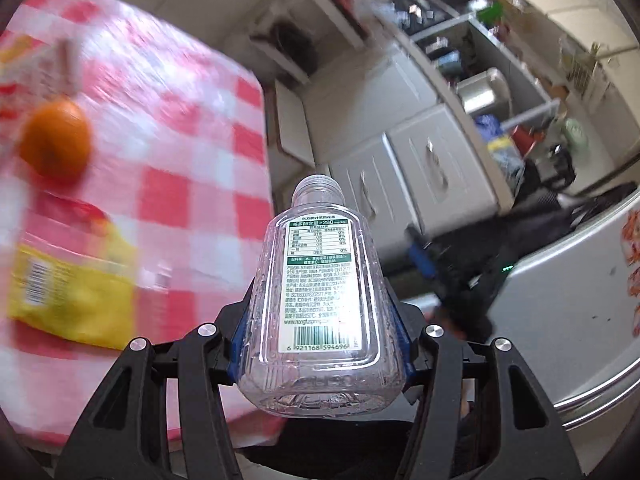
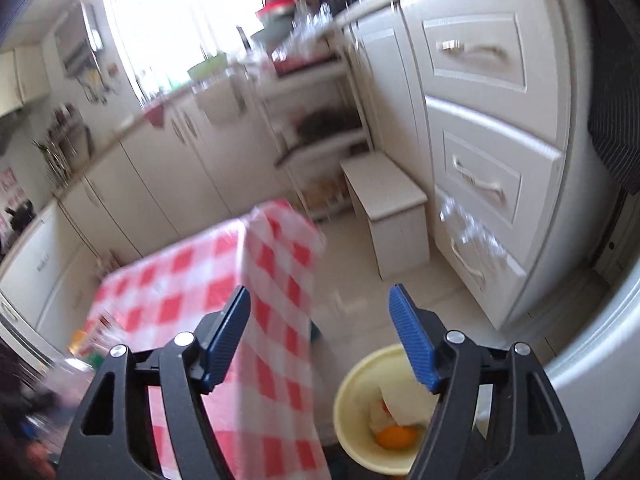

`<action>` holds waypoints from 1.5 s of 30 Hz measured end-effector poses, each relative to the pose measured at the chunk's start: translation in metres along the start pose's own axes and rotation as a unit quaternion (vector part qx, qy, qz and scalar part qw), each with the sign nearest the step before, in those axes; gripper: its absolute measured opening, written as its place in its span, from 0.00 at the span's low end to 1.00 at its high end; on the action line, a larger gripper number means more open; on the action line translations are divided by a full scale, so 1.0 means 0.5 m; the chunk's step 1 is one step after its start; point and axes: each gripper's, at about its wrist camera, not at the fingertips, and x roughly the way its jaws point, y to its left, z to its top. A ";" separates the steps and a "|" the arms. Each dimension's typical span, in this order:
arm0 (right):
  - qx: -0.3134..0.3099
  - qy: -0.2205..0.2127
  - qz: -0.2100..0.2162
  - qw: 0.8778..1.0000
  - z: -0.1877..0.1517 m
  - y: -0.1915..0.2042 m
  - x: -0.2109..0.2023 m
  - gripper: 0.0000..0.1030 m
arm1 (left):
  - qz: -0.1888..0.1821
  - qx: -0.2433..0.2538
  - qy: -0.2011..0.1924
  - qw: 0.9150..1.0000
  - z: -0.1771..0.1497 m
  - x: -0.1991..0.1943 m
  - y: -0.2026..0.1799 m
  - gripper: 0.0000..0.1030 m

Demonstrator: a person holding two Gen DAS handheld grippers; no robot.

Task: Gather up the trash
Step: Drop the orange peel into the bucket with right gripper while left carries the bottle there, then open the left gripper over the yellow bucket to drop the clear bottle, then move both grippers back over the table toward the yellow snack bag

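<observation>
**A:** What does the left wrist view show?

**B:** The left gripper (image 1: pixel 320 316) is clamped on a clear, empty plastic bottle with no cap (image 1: pixel 320 304). Its blue pads press on both sides of the body. The bottle's open neck points away from the camera, and a white and green printed label with a barcode faces up.

**A:** And around it?

**B:** To the left is a table under a red and white checked cloth (image 1: pixel 168 168). On the cloth lie a round orange fruit (image 1: pixel 56 144) and, nearer the camera, a yellow snack wrapper with a barcode (image 1: pixel 72 292). Both are blurred. White kitchen cabinets (image 1: pixel 400 168) stand beyond the bottle.

**A:** The right wrist view?

**B:** The right gripper (image 2: pixel 320 320) stands wide open, with nothing between its blue ribbed fingers (image 2: pixel 412 340). Below it, on the floor beside the hanging edge of the checked cloth, is a pale yellow round plastic bin (image 2: pixel 352 400). Inside lie something orange (image 2: pixel 396 438) and pale crumpled scraps (image 2: pixel 384 404); what they are I cannot tell. A small white stool (image 2: pixel 384 192) stands farther off, next to a white drawer unit (image 2: pixel 488 152).
</observation>
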 end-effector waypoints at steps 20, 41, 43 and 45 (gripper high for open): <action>0.027 -0.082 -0.026 0.996 0.057 -0.045 -0.052 0.74 | 0.191 0.094 0.092 0.973 -0.076 0.381 -0.129 0.75; -0.150 -0.122 0.129 0.973 -0.165 0.388 -0.169 0.88 | 0.473 0.171 -0.226 0.834 -0.161 -0.410 -0.032 0.92; -0.175 -0.124 0.132 0.968 -0.200 0.425 -0.180 0.88 | 0.468 0.147 -0.234 0.840 -0.180 -0.436 -0.002 0.92; -0.201 -0.128 0.132 0.962 -0.224 0.455 -0.185 0.89 | 0.464 0.138 -0.242 0.841 -0.192 -0.457 0.021 0.92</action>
